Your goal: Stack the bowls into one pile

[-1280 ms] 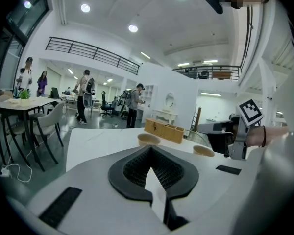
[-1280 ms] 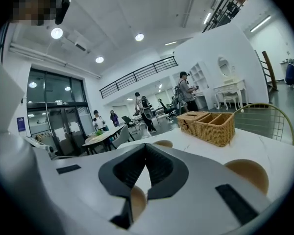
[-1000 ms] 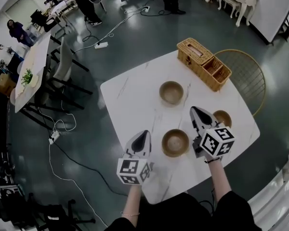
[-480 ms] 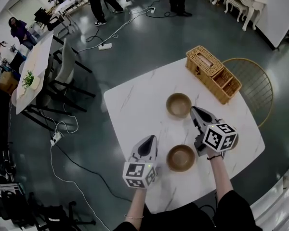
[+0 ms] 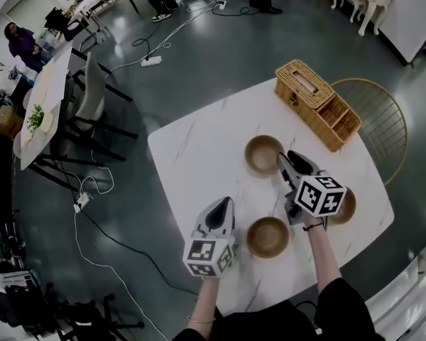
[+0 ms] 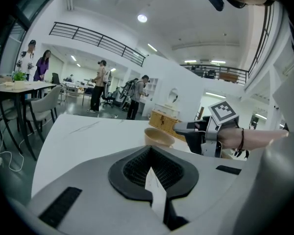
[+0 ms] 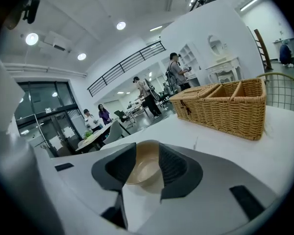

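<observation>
Three wooden bowls sit on the white marble table point(image 5: 199, 155). The far bowl point(image 5: 263, 155) point(image 7: 143, 173) point(image 6: 159, 137) lies just ahead of my right gripper point(image 5: 290, 159) point(image 7: 146, 152). Its jaws have just been opening and now stand open. The bowl shows through the gap, and the pads do not press on it. The near bowl point(image 5: 268, 236) rests to the right of my left gripper point(image 5: 222, 206) point(image 6: 154, 180), which is shut on nothing. The right bowl point(image 5: 343, 209) is partly hidden behind the right gripper's marker cube.
A wicker basket point(image 5: 317, 104) point(image 7: 225, 104) stands at the table's far right corner, with a round gold wire chair point(image 5: 373, 116) beside it. Beyond the table, chairs, cables and other tables cover the dark floor, and several people stand far off.
My right gripper moved forward and left to the far bowl's rim, and its jaws opened. My left gripper edged forward beside the near bowl, still shut.
</observation>
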Motion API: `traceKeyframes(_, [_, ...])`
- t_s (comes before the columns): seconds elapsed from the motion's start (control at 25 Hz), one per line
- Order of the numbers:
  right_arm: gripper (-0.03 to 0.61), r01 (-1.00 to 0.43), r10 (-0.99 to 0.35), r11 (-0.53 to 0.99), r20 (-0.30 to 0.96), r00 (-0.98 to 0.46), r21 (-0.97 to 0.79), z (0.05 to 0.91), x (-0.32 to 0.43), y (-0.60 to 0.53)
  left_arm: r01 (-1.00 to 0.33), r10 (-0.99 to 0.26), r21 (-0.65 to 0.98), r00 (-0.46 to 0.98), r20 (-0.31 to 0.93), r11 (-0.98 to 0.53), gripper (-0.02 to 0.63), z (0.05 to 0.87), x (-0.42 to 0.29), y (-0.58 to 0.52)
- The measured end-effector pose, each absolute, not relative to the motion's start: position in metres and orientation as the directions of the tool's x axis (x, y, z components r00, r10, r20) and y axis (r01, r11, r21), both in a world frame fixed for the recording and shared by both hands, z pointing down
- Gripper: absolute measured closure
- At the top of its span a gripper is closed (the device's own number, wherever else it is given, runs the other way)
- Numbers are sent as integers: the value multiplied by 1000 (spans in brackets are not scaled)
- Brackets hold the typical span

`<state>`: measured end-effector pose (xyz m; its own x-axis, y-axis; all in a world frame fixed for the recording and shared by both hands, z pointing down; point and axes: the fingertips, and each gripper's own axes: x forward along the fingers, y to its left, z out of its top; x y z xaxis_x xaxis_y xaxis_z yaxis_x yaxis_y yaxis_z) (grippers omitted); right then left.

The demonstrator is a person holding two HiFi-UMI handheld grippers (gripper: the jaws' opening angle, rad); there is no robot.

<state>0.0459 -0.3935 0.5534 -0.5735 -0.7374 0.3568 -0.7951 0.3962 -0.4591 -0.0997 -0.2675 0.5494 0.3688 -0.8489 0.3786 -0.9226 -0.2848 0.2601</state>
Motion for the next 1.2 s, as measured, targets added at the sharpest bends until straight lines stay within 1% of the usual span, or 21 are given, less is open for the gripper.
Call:
traceKeyframes(0.08, [449,-802,-738,359,380,-557,-478,565,48,-398,-923,-847,264,367,386,-280,600,554,-98,-267])
traceKeyframes(0.12, [446,-804,-738,343,390,-551,-487,570,49,-400,-923,-846,267,366,388,-277,600,555,-98,-267])
traceKeyframes(0.6, [449,-788,-700,224,467,-540,-574,601,49,-412,-919,-829,282,377,414,-277,600,565,-89,-262])
traceKeyframes(0.64, [453,-786,-696,215,473,-540,-579,602,50,-413,-919,-828,282,376,415,-276,600,565,-88,-262])
traceKeyframes(0.72, [480,-786,-692,204,482,-537,-584,603,51,-415,-919,-829,280,375,416,-276,600,566,-89,-261])
traceKeyframes(0.92, [502,-781,-686,205,483,-545,-590,606,45,-415,-920,-829,277,374,415,-276,600,568,-92,-258])
traceKeyframes(1.08, [545,-773,-692,188,476,-542,-606,605,46,-418,-922,-832,273,371,412,-276,600,566,-93,-259])
traceKeyframes(1.2, [546,-775,-691,182,482,-538,-605,605,47,-418,-924,-835,269,366,410,-273,600,564,-96,-260])
